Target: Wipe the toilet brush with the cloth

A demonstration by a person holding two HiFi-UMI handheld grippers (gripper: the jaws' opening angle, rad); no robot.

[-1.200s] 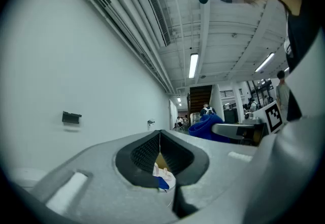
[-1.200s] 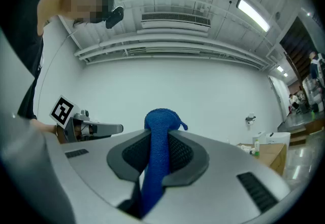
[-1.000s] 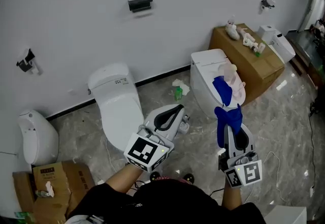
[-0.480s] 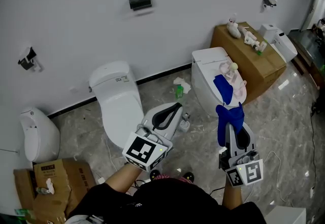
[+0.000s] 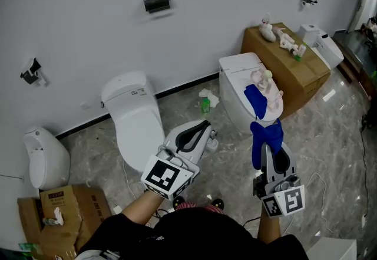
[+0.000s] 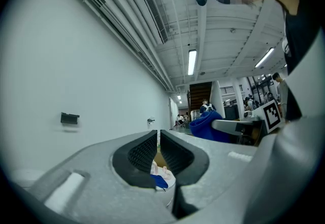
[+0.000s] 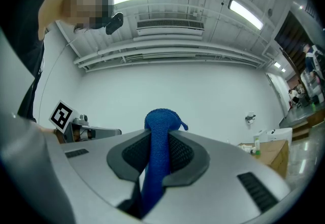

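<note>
Cloth point(image 5: 264, 140), blue: clamped between the pads of the right claw point(image 5: 272, 151), bunched above the tips, its tail draped down the jaws; held in front of the right toilet point(image 5: 235, 79). Left claw point(image 5: 207, 129): clenched, nothing between its pads. Markings: black-and-white square codes on both claw cubes. Left toilet point(image 5: 138, 126) label and carton point(image 5: 56, 200) print are too small to read.

Left gripper point(image 6: 159, 140) jaws closed, pad against pad. Right gripper point(image 6: 226, 125) stands to the right — blue cloth point(image 6: 203, 129) bunched at its tip.
</note>
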